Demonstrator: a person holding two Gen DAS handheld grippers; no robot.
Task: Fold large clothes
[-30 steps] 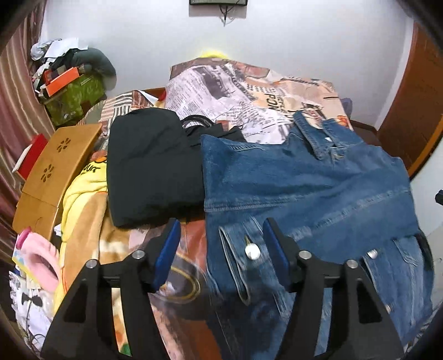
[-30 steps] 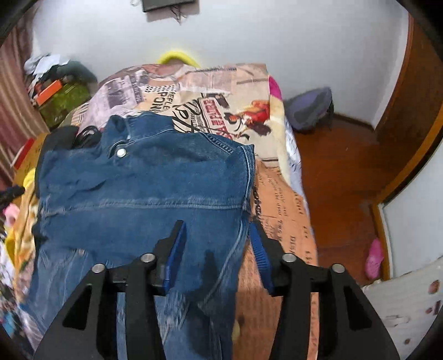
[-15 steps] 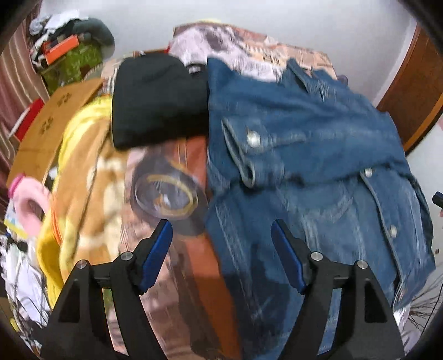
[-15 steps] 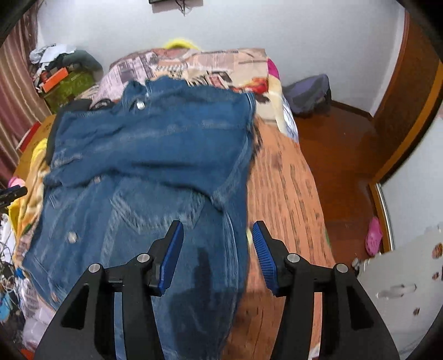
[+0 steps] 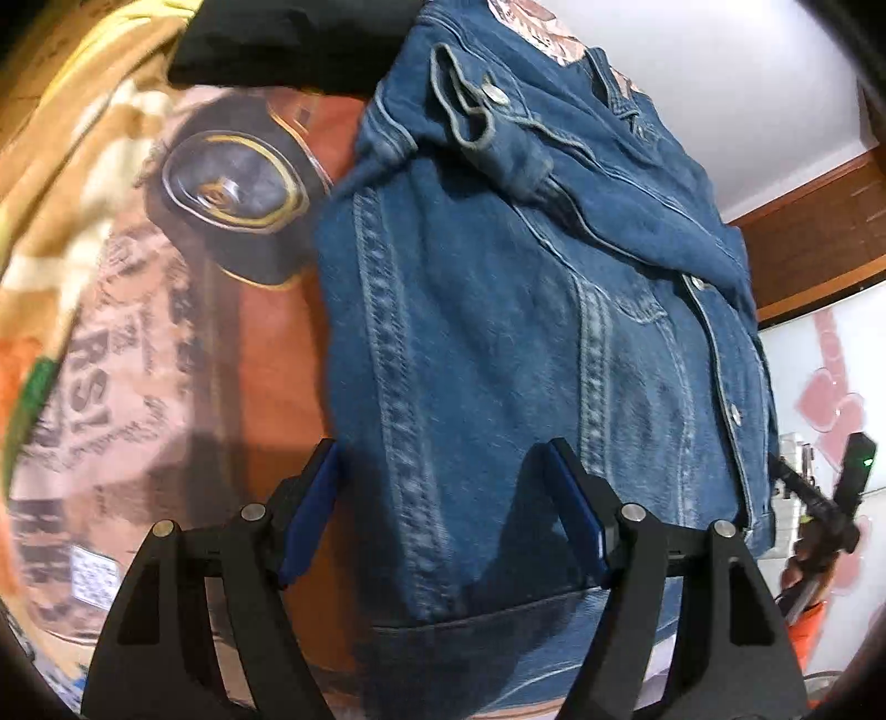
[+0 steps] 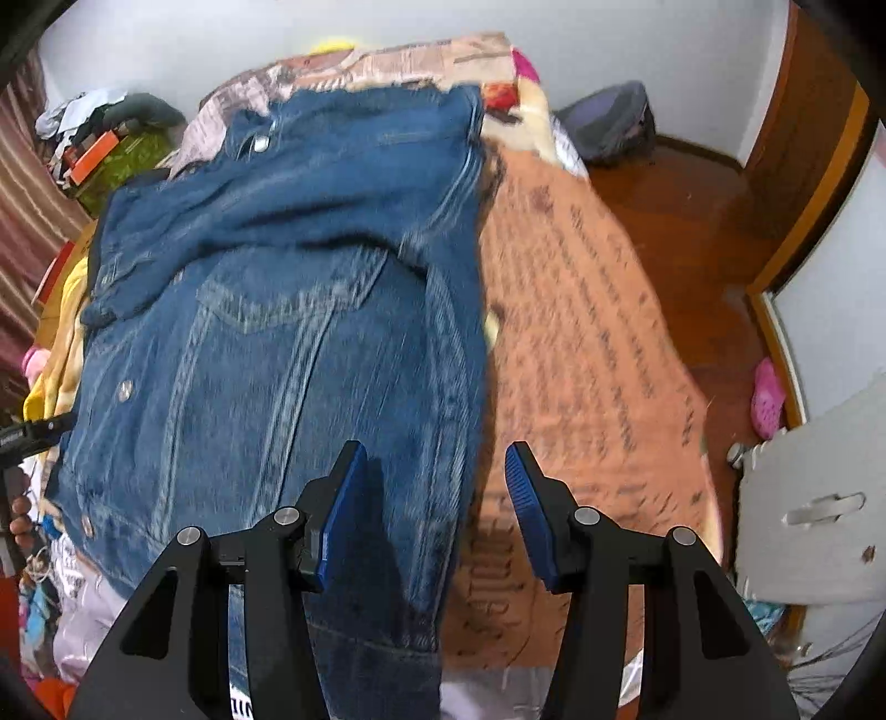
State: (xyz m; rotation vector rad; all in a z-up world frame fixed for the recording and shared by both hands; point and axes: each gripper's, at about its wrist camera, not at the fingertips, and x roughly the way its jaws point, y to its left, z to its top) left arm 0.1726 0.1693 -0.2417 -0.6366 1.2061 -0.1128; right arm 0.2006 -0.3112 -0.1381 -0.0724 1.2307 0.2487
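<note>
A blue denim jacket lies flat on the printed bedspread, both sleeves folded across its chest. It also shows in the right wrist view. My left gripper is open and empty, just above the jacket's left side near the hem. My right gripper is open and empty, over the jacket's right edge near the hem, where denim meets the bedspread.
A black folded garment lies at the jacket's upper left. Yellow and tan bedding lies along the bed's left side. Cluttered boxes sit by the wall. Wooden floor and a pink slipper lie right of the bed.
Both grippers have drawn back from the jacket's chest toward its hem and dropped closer to the fabric. Both stayed open and empty. The jacket has not moved.
</note>
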